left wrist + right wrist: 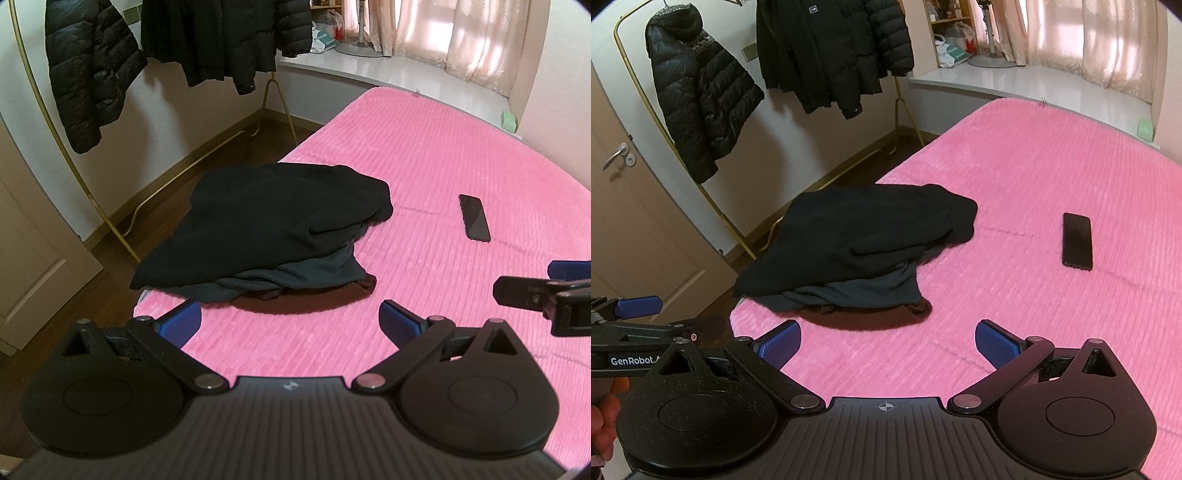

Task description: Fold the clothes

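A loose pile of clothes (273, 229) (864, 243) lies near the left edge of the pink bed (424, 166) (1034, 177): a black garment on top, a dark grey one (303, 275) under it, a dark maroon one (306, 301) at the bottom. My left gripper (291, 325) hovers open just in front of the pile, nothing between its blue pads (183, 323). My right gripper (888, 343) is open too, short of the pile. Each gripper shows at the edge of the other view: right (554, 291), left (639, 317).
A black phone (474, 218) (1077, 240) lies on the bed right of the pile. Black puffer jackets (701, 96) hang on a gold rack (110, 221) by the wall at left, beside a door (617, 158). A curtained window ledge (406, 62) runs behind the bed.
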The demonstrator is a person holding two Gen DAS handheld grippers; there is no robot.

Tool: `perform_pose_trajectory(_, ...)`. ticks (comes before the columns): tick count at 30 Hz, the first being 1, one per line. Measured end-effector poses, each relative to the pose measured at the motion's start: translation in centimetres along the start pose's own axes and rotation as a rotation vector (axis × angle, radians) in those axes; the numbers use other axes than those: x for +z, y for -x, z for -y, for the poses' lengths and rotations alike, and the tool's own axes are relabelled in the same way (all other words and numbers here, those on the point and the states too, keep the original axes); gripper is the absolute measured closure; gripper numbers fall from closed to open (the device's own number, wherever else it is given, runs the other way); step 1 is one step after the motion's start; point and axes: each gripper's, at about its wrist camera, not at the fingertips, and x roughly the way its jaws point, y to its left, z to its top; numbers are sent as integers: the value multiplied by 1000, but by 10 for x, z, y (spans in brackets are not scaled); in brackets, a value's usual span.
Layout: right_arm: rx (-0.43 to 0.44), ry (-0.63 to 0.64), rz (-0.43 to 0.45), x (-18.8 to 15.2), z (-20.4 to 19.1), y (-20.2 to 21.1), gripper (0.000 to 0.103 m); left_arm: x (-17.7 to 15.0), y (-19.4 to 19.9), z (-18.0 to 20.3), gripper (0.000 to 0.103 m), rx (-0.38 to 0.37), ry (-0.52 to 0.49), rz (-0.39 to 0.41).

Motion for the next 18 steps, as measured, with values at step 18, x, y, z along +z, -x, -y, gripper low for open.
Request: perform_pose_trajectory(18, 20, 21, 2, 2, 37, 9, 0, 6, -3, 28, 2, 34, 40, 2)
